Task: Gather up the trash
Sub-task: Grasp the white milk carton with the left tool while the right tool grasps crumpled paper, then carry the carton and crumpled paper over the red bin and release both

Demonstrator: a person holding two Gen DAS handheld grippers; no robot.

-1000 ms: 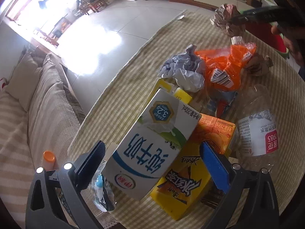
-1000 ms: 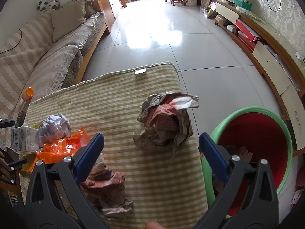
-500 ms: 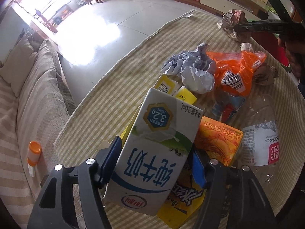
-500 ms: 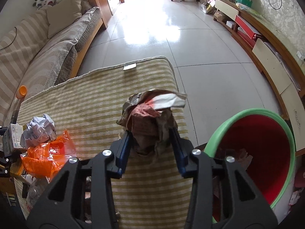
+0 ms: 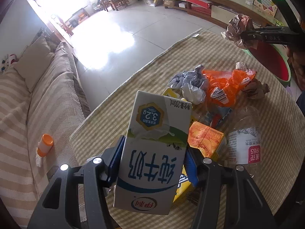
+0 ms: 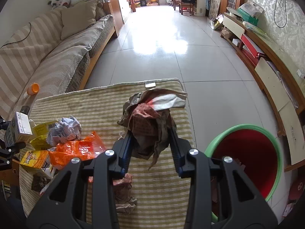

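Left gripper: jaws closing, blue pads pressing both sides of white milk carton; carton grasped, tilted, raised off the pile. Also showing in right wrist view, far left edge, carton clamped there.

Right gripper: jaws closing, pads squeezing crumpled brown paper wad; wad grasped, hanging clear above striped tablecloth. Same wad showing top right in left wrist view, pinched by the black tool.

Red bin with green rim sitting on the floor just beside the table's right edge, below and right of the held wad. Some scraps lying inside; contents hard to tell.

Remaining on the cloth, bunched near the left gripper:
- grey-white crumpled paper
- orange plastic bag, touching the paper
- orange juice box, just beside the carton
- clear plastic bottle lying on its side
- yellow box under the carton
- second brown wad lying below the right gripper.

Orange-capped bottle resting on striped sofa, well apart from the table.
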